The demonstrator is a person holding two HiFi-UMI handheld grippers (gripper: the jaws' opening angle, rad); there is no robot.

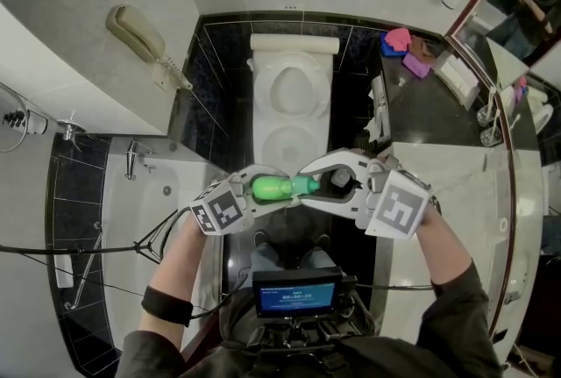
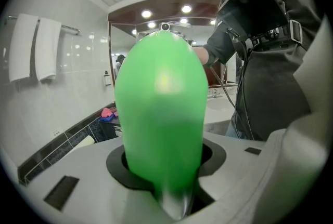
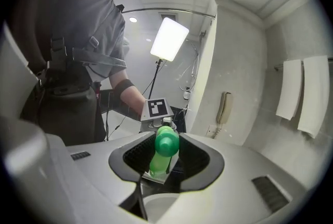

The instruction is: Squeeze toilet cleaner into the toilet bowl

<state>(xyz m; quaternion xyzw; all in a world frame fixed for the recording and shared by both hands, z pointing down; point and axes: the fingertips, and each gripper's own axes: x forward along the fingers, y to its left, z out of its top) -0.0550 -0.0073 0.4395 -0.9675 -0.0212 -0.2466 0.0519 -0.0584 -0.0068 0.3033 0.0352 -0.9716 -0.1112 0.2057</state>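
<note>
A green toilet cleaner bottle [image 1: 276, 188] hangs level between my two grippers, just in front of the white toilet [image 1: 292, 91], whose lid is up over the bowl. My left gripper [image 1: 261, 189] is shut on the bottle's body, which fills the left gripper view [image 2: 161, 114]. From the right, my right gripper [image 1: 321, 182] is closed round the teal cap [image 1: 308, 184] at the neck end. In the right gripper view the bottle [image 3: 166, 144] points toward the camera between the jaws, with the left gripper's marker cube behind it.
A bathtub [image 1: 149, 218] lies at the left with a wall phone [image 1: 140, 34] above it. At the right is a pale counter [image 1: 438, 166], with pink and purple items [image 1: 401, 43] on a dark shelf behind it. White towels [image 3: 304, 93] hang on the wall.
</note>
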